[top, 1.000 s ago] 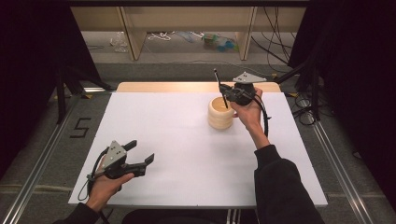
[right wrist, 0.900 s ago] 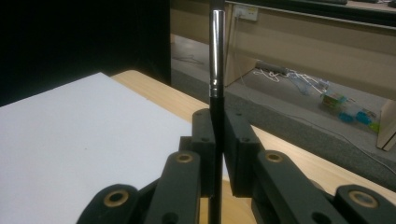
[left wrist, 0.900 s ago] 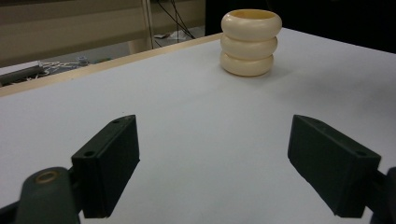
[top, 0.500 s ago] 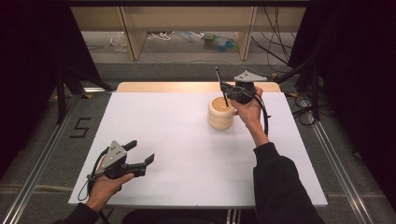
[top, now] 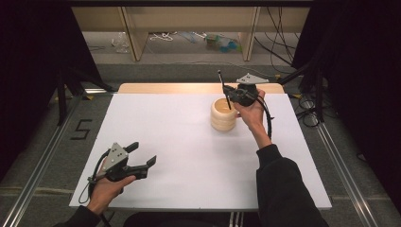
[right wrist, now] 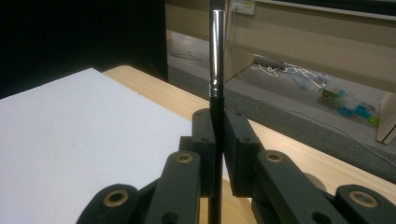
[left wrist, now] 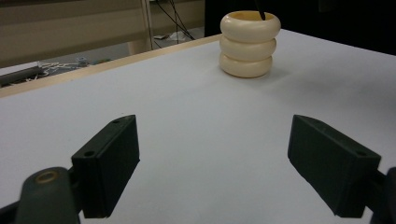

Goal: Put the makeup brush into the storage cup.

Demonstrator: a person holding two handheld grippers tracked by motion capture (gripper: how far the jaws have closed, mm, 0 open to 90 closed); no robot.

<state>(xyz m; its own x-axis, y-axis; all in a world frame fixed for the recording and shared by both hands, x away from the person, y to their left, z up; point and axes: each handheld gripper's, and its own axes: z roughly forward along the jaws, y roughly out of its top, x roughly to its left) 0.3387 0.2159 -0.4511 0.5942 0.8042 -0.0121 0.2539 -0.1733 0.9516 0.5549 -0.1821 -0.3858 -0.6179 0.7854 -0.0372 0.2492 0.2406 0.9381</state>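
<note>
Holding a slim black brush [top: 224, 92] clamped between closed jaws, the right gripper [top: 235, 94] stands at about one o'clock on the white table [top: 179, 142], over a cream ringed holder [top: 223, 114]. The brush's long axis runs near upright, its lower end inside the holder's mouth, its metal ferrule end up. Judging by this, insertion is under way; lowering and release seem next. The left gripper [top: 142, 158], at seven o'clock, is wide open and empty.

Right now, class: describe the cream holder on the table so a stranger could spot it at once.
Start at the white table and look to its far right part, beside the person's right hand. There stands the cream holder, shaped like three stacked rings, with a thin black stick dipping into its open top.
</note>
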